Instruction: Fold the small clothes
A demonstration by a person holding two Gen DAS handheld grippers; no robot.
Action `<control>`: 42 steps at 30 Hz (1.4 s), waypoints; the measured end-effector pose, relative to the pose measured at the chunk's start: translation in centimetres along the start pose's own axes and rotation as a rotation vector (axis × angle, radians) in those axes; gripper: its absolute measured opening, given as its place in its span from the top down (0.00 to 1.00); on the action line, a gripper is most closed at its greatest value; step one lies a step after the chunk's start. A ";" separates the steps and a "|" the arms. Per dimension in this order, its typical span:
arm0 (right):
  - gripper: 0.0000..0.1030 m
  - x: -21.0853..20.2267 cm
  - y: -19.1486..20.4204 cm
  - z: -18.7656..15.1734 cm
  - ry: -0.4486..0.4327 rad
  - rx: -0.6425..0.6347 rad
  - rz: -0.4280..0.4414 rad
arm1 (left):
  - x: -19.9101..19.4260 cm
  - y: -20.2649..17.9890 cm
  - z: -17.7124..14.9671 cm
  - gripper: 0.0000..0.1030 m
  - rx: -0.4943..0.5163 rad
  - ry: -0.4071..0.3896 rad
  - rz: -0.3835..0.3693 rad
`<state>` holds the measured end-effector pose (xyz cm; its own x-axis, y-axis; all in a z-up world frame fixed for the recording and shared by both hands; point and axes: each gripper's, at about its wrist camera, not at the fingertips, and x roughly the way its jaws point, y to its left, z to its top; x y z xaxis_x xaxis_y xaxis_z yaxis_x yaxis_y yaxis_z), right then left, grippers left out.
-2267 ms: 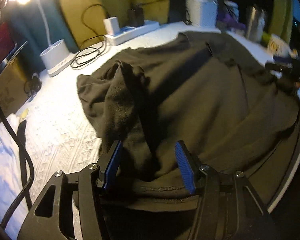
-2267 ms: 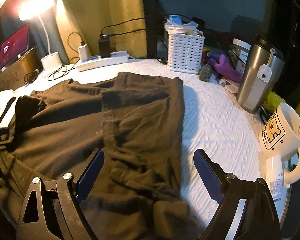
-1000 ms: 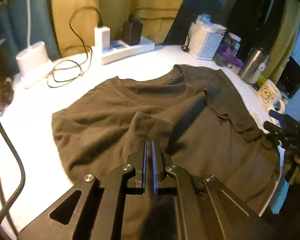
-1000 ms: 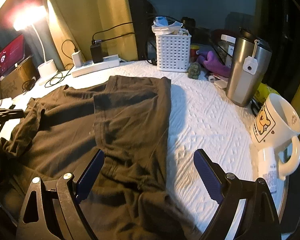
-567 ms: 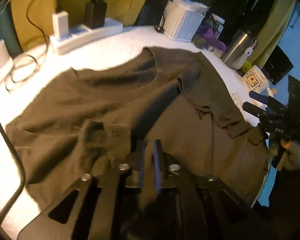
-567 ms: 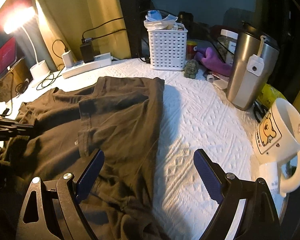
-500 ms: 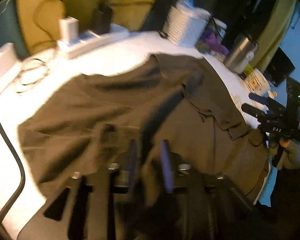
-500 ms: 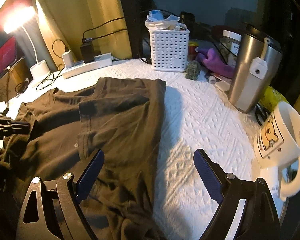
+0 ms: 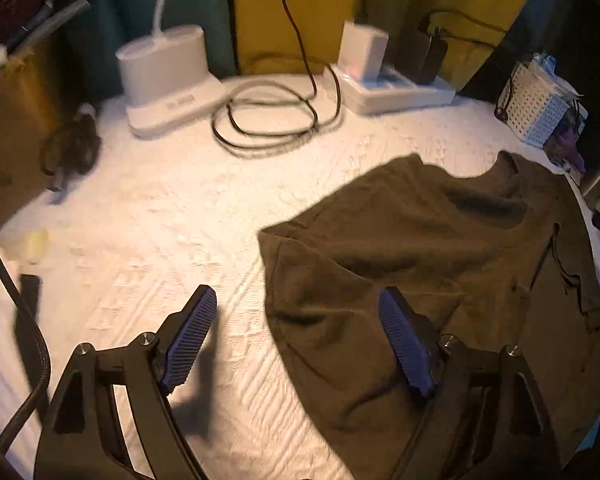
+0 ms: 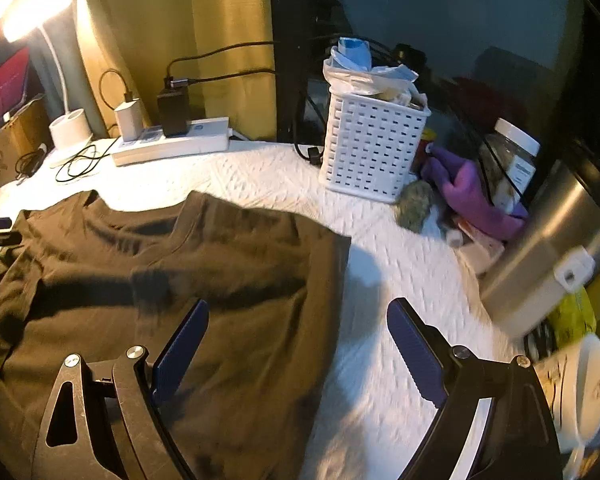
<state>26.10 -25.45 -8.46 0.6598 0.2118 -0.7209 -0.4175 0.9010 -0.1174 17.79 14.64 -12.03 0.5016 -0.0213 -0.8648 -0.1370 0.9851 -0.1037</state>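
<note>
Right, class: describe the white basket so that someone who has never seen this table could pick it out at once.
Start at the white table cover and go to its far edge, by the dark window. There, right of the power strip and beyond the dark T-shirt, stands the basket. It is the only white box with a grid of slots, and it is stuffed with crumpled plastic.

White quilted table (image 9: pixel 148 216) carries dark shirt (image 10: pixel 204 280), power strip (image 10: pixel 172 146), basket (image 10: pixel 372 148).
</note>
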 end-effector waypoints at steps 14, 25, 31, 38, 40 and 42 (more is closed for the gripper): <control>0.11 1.2 -0.7 0.7 0.016 -0.005 -0.023 | 1.3 -1.9 4.3 0.95 0.239 -0.136 0.100; 0.11 -2.0 -0.3 -1.2 -0.005 0.012 -0.041 | -3.0 -0.4 3.0 0.58 0.146 -0.167 0.057; 0.11 -4.9 0.5 -3.4 -0.023 0.006 -0.048 | -7.9 -0.7 -1.0 0.48 0.124 -0.198 0.003; 0.11 -8.4 0.6 -6.4 -0.041 0.019 -0.071 | -11.2 -1.2 -5.9 0.44 0.089 -0.224 -0.043; 0.11 -9.2 0.6 -7.2 -0.040 0.022 -0.081 | -11.8 -1.4 -7.0 0.43 0.076 -0.230 -0.056; 0.11 -10.0 0.7 -8.0 -0.041 0.023 -0.088 | -12.1 -1.8 -7.8 0.43 0.068 -0.233 -0.078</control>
<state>14.24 -29.99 -6.81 0.7188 0.1460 -0.6797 -0.3424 0.9252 -0.1634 5.31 11.82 -5.22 0.6931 -0.0657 -0.7179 -0.0365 0.9914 -0.1259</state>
